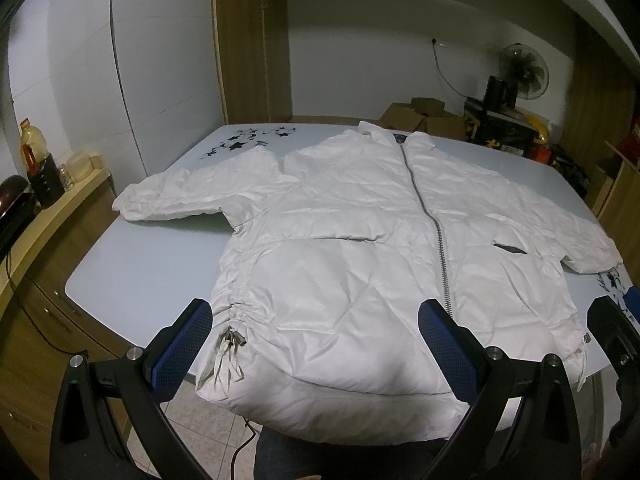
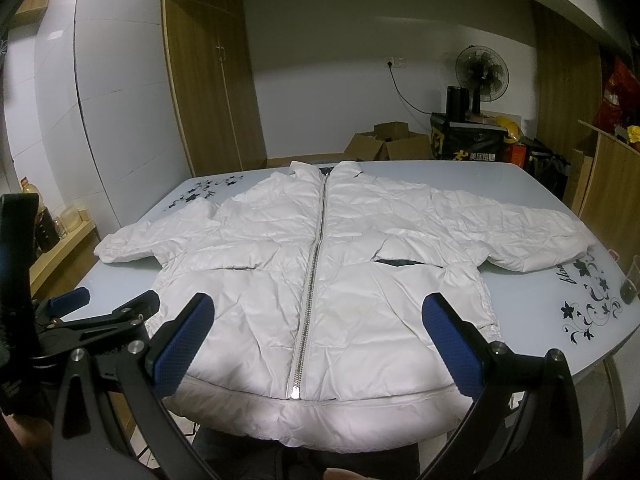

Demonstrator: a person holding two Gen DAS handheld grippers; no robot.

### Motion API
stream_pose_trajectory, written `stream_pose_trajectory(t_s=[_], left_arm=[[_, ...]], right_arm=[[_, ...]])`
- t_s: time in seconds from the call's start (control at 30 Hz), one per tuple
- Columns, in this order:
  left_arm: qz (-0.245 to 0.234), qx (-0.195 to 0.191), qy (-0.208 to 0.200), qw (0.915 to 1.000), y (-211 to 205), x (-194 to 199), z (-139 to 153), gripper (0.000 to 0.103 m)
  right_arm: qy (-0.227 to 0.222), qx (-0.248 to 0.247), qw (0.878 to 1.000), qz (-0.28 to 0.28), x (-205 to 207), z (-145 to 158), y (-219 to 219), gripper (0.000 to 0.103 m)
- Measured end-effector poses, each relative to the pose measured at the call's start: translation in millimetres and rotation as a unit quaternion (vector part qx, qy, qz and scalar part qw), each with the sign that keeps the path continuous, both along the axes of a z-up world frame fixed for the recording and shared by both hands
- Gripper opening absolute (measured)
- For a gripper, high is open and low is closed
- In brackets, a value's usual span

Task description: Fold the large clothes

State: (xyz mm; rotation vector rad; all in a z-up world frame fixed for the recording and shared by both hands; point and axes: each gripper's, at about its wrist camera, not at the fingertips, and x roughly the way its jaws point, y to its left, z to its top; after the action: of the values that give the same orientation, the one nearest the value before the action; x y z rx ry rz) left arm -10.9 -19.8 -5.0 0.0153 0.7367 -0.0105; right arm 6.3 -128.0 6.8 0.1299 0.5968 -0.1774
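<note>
A large white puffer jacket point(image 1: 340, 232) lies spread face up on the pale blue table point(image 1: 132, 272), zipper shut, both sleeves out to the sides, hem hanging over the near edge. It also shows in the right wrist view point(image 2: 320, 264). My left gripper point(image 1: 316, 320) is open and empty, held above the hem's left half near the drawstring point(image 1: 232, 340). My right gripper point(image 2: 320, 316) is open and empty above the hem's middle, astride the zipper point(image 2: 316, 248). The left gripper shows at the left of the right wrist view point(image 2: 104, 304).
A wooden counter point(image 1: 60, 204) with bottles stands left of the table. Cardboard boxes point(image 2: 392, 144), a black bag point(image 2: 468, 140) and a fan point(image 2: 482, 72) sit behind the table. A plastic cup point(image 2: 630, 284) stands on the table's right edge. A cable hangs under the table front point(image 1: 244, 440).
</note>
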Motion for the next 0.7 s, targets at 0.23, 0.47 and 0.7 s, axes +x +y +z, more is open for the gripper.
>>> stream_pose_trajectory(t_s=[0.23, 0.47, 0.7], left_arm=[[0.008, 0.001, 0.0, 1.0, 3.5, 0.0, -1.0, 0.103], [0.009, 0.0, 0.0, 1.0, 3.6, 0.8, -1.0, 0.103], [0.008, 0.001, 0.001, 1.0, 3.7, 0.2, -1.1, 0.103]], right_arm=[[0.0, 0.002, 1.0, -0.007, -0.4, -1.7, -0.8, 0.103], [-0.001, -0.001, 1.0, 0.0, -3.3, -1.0, -0.4, 0.103], [0.001, 0.0, 1.0, 0.001, -2.3, -0.8, -1.5, 0.103]])
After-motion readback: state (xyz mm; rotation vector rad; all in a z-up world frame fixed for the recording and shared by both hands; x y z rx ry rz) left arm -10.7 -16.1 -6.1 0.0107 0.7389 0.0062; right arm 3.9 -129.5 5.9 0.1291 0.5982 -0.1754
